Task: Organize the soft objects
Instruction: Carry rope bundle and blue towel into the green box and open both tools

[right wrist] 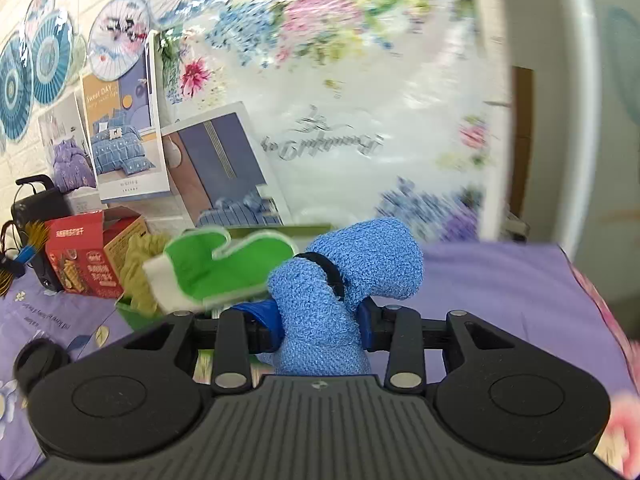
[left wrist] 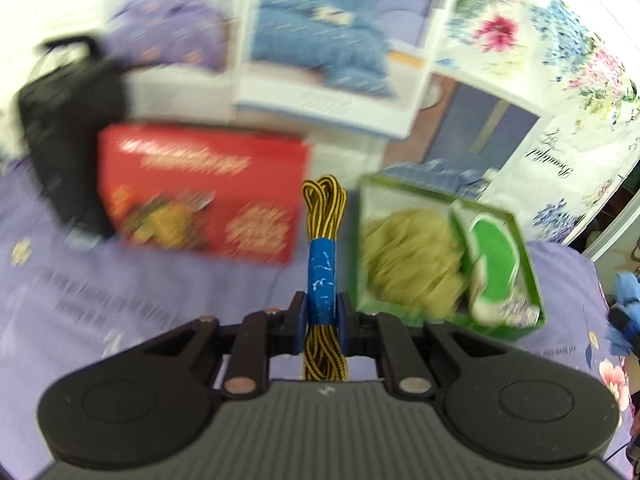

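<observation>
My left gripper (left wrist: pixel 322 304) is shut on a bundle of yellow-and-black laces (left wrist: pixel 323 208) wrapped in a blue band, held upright above the purple bedsheet (left wrist: pixel 160 300). Just right of it sits a green box (left wrist: pixel 532 288) holding a yellowish mesh puff (left wrist: pixel 408 264) and a green-and-white mitt (left wrist: pixel 492 256). In the right wrist view, my right gripper (right wrist: pixel 318 320) is shut on a fluffy blue cloth (right wrist: pixel 360 268) tied with a black band, close to the mitt (right wrist: pixel 224 268) and the green box (right wrist: pixel 134 314).
A red carton (left wrist: pixel 200 192) lies left of the laces, with a black bag (left wrist: pixel 68 132) behind it. Bedding packages (left wrist: pixel 320 60) and a floral plastic-wrapped pack (right wrist: pixel 380 120) lean at the back. Purple sheet (right wrist: pixel 500 300) spreads to the right.
</observation>
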